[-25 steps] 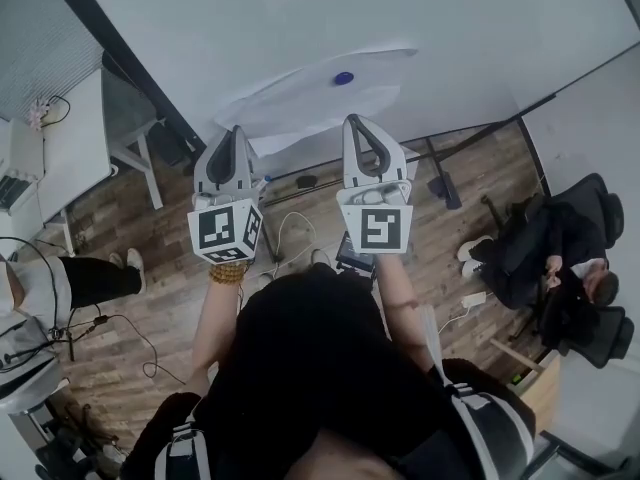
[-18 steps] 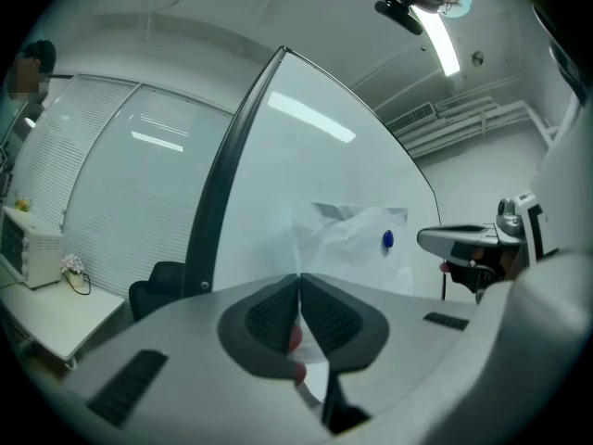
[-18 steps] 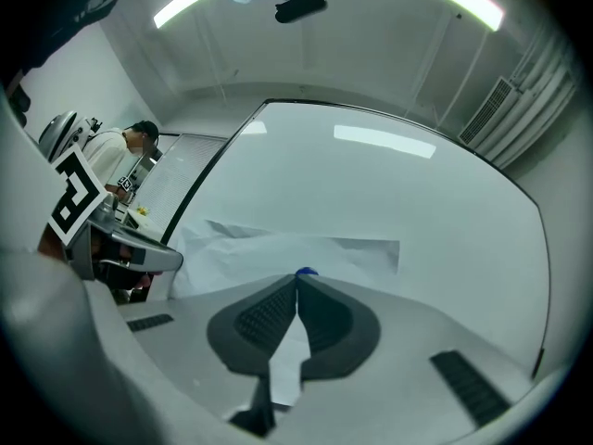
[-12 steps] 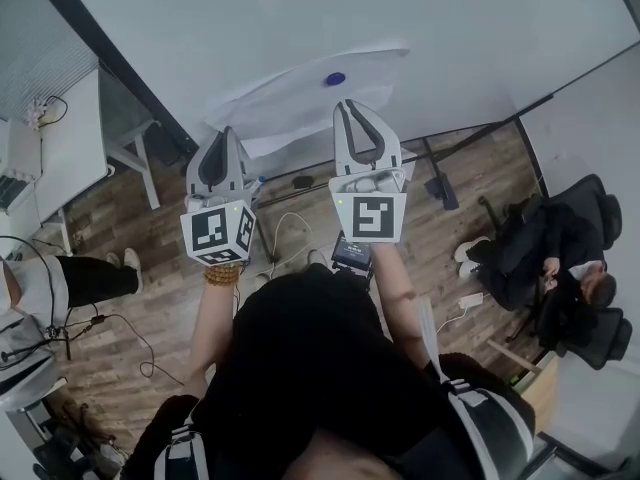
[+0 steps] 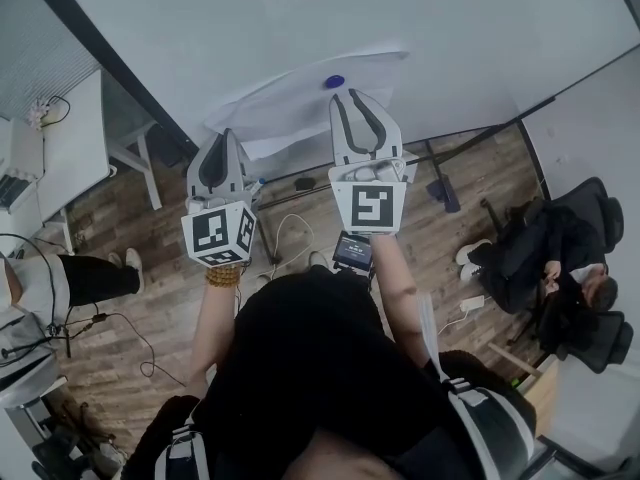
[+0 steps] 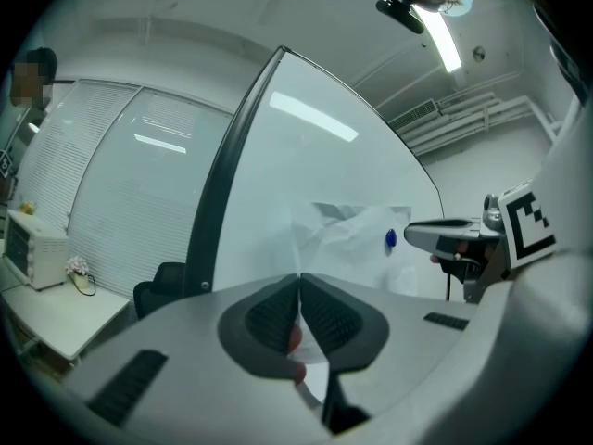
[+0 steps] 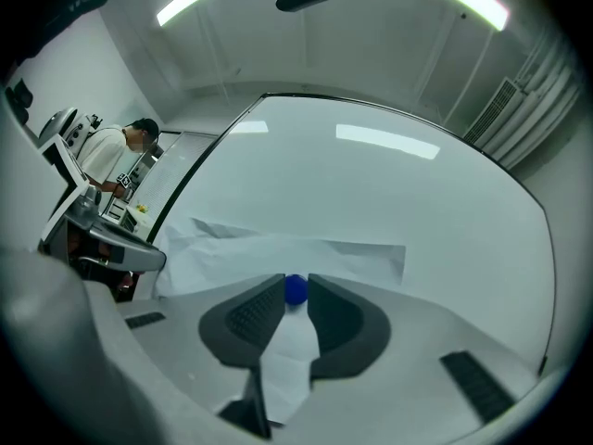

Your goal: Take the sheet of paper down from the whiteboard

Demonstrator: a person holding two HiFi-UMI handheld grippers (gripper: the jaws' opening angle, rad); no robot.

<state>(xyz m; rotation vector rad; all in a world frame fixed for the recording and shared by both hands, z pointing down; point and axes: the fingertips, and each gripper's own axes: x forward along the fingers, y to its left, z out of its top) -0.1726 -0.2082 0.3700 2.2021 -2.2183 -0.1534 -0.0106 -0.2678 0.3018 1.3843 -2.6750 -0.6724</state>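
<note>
Sheet: the sheet of paper (image 5: 295, 106) lay rumpled against the whiteboard (image 5: 300, 18), pinned near its upper edge by one blue magnet (image 5: 335, 81).
Left gripper: the left gripper (image 6: 299, 278) had its jaws together on the sheet's lower left edge. In the left gripper view the paper ran up from the tips.
Right gripper: the right gripper (image 5: 352, 95) had just been opening its jaws. They stood partly apart with the magnet between the tips, and the pads were not seen pressing on it.
Step in hand (judged): gripping the magnet so it could come off and free the sheet.
How to do it well: the pads needed to close squarely on the magnet's sides, clear of the paper beneath. The pull was best made straight off the board — sliding would likely drag and crease the sheet.
Left hand's part: a firm pinch was wanted, so the sheet would hang from the jaws once the magnet let go.
Risk: a shallow bite could slip off the rounded magnet.
</note>
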